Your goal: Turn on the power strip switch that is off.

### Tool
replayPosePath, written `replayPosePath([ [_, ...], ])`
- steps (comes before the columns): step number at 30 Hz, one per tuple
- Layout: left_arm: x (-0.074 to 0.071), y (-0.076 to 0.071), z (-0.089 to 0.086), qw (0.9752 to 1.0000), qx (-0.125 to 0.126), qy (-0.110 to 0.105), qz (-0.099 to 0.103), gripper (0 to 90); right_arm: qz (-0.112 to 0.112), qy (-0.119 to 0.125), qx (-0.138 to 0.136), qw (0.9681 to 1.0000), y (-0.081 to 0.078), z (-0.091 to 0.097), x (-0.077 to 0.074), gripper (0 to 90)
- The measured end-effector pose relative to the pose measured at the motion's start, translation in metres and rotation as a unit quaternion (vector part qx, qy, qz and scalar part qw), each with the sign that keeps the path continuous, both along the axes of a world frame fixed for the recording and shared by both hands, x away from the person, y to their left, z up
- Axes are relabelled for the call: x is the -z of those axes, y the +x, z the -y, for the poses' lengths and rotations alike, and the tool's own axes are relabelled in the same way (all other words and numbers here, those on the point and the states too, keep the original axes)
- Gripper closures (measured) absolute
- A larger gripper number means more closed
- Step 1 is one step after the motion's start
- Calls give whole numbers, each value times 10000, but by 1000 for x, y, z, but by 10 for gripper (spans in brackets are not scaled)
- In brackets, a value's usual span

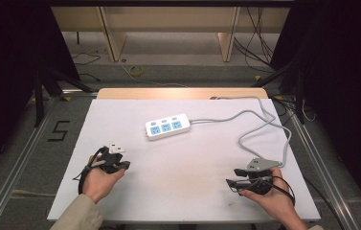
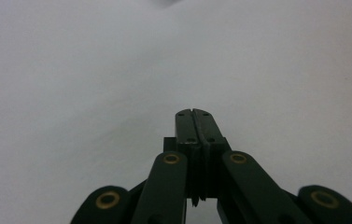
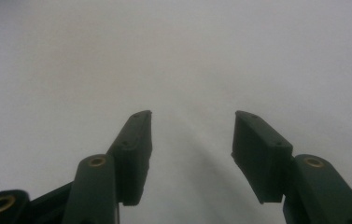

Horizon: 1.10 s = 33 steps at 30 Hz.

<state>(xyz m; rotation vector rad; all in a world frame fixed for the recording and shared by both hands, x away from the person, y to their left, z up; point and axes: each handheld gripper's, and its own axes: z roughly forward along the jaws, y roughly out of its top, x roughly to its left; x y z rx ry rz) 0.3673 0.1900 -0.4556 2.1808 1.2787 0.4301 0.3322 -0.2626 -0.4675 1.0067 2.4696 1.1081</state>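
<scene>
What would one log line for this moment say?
left gripper: shut, empty | right gripper: open, empty | power strip: mid-table, untouched, cord trailing right | both hands resting near table front edge

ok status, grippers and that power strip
Left gripper shut, empty. Right gripper open, empty. Power strip flat mid-table, sockets bare, cable looping off right. Nothing between grippers and strip.
</scene>
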Motion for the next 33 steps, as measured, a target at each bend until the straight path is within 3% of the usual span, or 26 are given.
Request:
replayPosePath([
  [33,-14,42,23,9998,146,111,59,898,2,-24,-12,10000,1,0,1,461],
])
